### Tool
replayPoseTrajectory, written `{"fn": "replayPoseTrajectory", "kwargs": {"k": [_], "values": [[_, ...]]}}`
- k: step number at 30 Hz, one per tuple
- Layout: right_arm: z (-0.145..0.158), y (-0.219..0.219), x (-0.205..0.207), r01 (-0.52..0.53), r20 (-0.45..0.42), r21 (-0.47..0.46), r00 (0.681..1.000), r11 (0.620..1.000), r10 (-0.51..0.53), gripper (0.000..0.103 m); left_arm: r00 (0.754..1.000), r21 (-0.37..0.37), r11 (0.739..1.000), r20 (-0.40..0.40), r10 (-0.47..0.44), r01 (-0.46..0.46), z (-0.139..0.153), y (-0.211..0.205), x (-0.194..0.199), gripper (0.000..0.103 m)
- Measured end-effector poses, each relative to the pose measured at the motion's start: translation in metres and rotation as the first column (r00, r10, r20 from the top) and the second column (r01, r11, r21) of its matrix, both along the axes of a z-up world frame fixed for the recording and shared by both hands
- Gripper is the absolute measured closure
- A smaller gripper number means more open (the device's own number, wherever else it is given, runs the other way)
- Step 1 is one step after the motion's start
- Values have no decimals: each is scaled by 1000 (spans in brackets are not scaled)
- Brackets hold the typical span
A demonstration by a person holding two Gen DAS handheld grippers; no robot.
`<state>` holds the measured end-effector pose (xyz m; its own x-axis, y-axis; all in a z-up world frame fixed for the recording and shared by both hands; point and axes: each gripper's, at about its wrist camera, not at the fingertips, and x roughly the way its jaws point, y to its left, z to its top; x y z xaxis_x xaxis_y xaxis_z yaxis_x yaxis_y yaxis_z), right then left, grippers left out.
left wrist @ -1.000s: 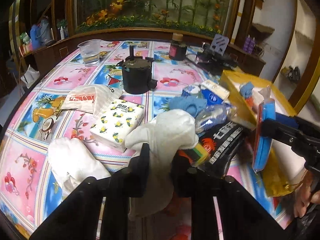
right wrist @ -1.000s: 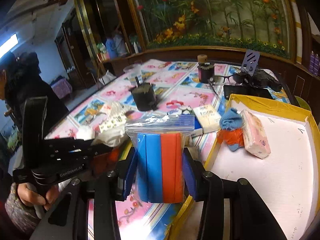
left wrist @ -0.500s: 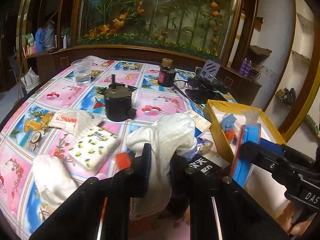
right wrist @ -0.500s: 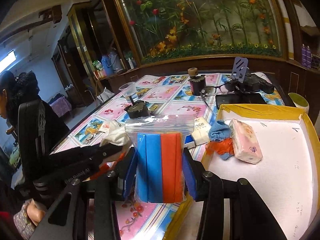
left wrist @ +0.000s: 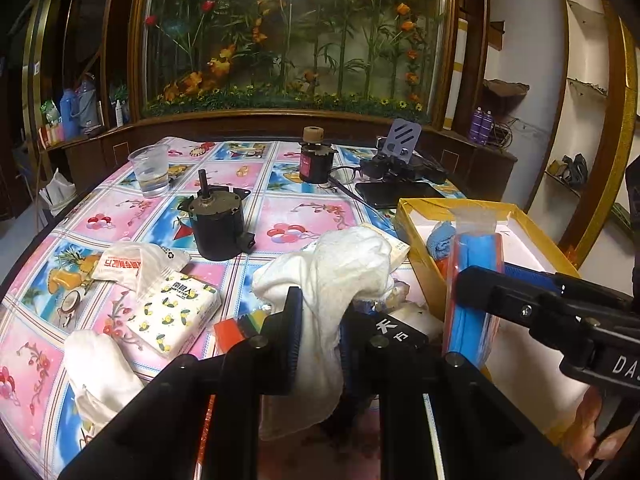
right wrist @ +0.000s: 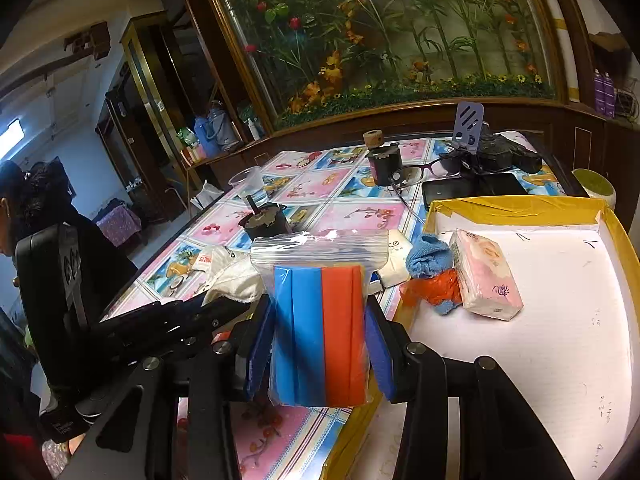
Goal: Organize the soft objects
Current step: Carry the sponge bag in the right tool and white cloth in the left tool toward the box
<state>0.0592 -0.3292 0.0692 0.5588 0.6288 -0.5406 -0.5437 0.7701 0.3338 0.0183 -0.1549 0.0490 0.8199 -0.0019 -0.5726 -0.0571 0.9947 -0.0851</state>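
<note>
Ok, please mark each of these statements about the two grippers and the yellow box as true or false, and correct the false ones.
1. The left gripper holds a white cloth. True.
2. The right gripper is open and holds nothing. False: it is shut on a bag of blue and orange sponges.
3. The yellow box already holds a pink tissue pack. True.
4. The plastic cup stands inside the yellow box. False: it stands on the tablecloth, far from the box.
5. A blue cloth lies in the box beside the tissue pack. True.
</note>
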Motion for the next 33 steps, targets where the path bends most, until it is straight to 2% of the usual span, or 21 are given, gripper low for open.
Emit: {"fn": "replayPoseTrajectory", "kwargs": {"k": [13, 33], "values": [[3, -11, 4, 12, -21, 75, 1000, 997, -10, 56, 1000, 68, 998, 21, 15, -16, 1, -7, -3, 87], [1, -15, 8, 23, -33, 103, 999, 994, -20, 56, 999, 114, 993, 47, 22, -27, 3, -15, -7, 87]]}}
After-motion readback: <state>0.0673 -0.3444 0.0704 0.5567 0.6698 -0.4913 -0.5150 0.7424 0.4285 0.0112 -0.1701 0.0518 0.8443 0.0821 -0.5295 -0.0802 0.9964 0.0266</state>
